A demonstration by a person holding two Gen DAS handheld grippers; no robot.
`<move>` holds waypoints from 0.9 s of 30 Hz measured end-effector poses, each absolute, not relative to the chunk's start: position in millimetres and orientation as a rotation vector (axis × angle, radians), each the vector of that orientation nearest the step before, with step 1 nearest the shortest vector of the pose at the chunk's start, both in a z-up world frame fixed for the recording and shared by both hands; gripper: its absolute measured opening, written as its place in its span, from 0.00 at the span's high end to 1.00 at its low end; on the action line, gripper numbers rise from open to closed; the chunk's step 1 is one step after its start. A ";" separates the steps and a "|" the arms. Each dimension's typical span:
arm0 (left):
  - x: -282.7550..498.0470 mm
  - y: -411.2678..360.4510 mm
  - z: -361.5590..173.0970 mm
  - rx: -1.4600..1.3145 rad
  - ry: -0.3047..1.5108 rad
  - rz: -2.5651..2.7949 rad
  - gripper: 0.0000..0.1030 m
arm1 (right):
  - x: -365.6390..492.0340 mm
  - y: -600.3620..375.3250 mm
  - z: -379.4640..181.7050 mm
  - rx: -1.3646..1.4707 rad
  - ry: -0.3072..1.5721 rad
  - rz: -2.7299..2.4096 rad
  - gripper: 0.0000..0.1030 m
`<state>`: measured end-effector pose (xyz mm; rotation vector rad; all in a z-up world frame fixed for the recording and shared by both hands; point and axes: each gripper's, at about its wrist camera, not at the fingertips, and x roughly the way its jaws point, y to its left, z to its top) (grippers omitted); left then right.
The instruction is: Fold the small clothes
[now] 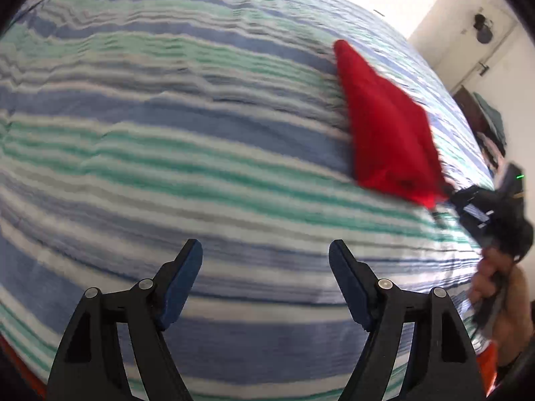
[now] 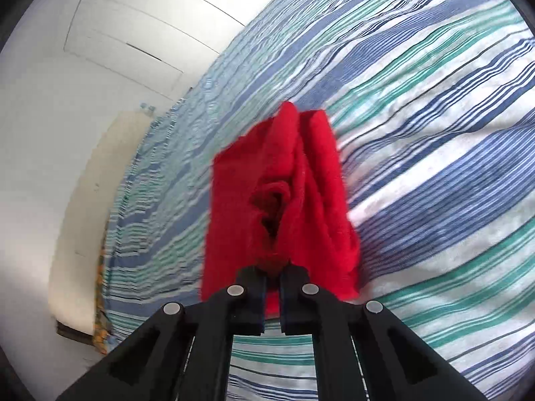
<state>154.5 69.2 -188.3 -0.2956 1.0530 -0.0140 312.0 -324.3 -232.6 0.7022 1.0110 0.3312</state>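
Right wrist view puts the red cloth (image 2: 281, 200) straight ahead of our right gripper (image 2: 273, 279), whose jaws are clenched on the near end of the fabric; a strip of red shows pinched between the two pads. From that pinch the cloth runs away from us along the line the gripper points, so its long axis and the gripper's axis roughly agree. The far end looks to lie on or just above the striped bedspread (image 2: 434, 167), though motion blur keeps us from saying how much of it rests there.

From the left wrist view we see the same cloth (image 1: 384, 127) as a long red wedge, up and to the right of our left gripper (image 1: 265, 249), its narrow tip pointing toward the far side of the bed and its other end drawn into the right gripper (image 1: 449, 197) near the bed's right edge. Our left gripper stands released, jaws wide, with only bedspread (image 1: 167, 133) between them, well apart from the cloth.

So the right hand is the nearer one, already holding; we judge the left must travel right and forward to meet a free corner.

The cloth is plain bright red, soft and fuzzy-looking, bunched into lengthwise folds with a dark hollow near the grip. It looks not yet neatly folded.
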 end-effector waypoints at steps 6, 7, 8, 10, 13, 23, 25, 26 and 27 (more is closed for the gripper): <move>223.7 20.3 -143.5 -0.201 0.898 -0.078 0.27 | 309.2 -329.7 -235.1 0.681 1.062 0.374 0.68; 237.7 9.4 -138.7 -0.173 0.877 -0.087 0.28 | 307.7 -332.7 -221.7 0.636 1.042 0.378 0.67; 247.1 1.1 -137.4 -0.153 0.870 -0.100 0.31 | 311.5 -334.5 -209.2 0.592 1.022 0.369 0.67; 270.1 -24.1 -144.5 -0.077 0.877 -0.141 0.32 | 320.8 -339.7 -179.0 0.499 0.955 0.352 0.67; 287.5 -52.3 -176.0 0.048 0.955 -0.154 0.38 | 356.8 -334.0 -146.6 0.407 0.895 0.382 0.67; 276.0 -63.1 -202.5 0.163 0.973 -0.172 0.40 | 466.2 -303.3 -198.4 0.399 1.082 0.396 0.95; 273.5 -62.1 -201.7 0.155 0.967 -0.186 0.38 | 452.9 -315.0 -194.3 0.408 1.033 0.361 0.96; 272.6 -61.9 -202.5 0.152 0.968 -0.191 0.38 | 449.9 -320.7 -200.2 0.404 1.045 0.326 0.96; 272.9 -63.5 -204.5 0.154 0.970 -0.191 0.37 | 450.7 -327.4 -211.6 0.400 1.079 0.296 0.95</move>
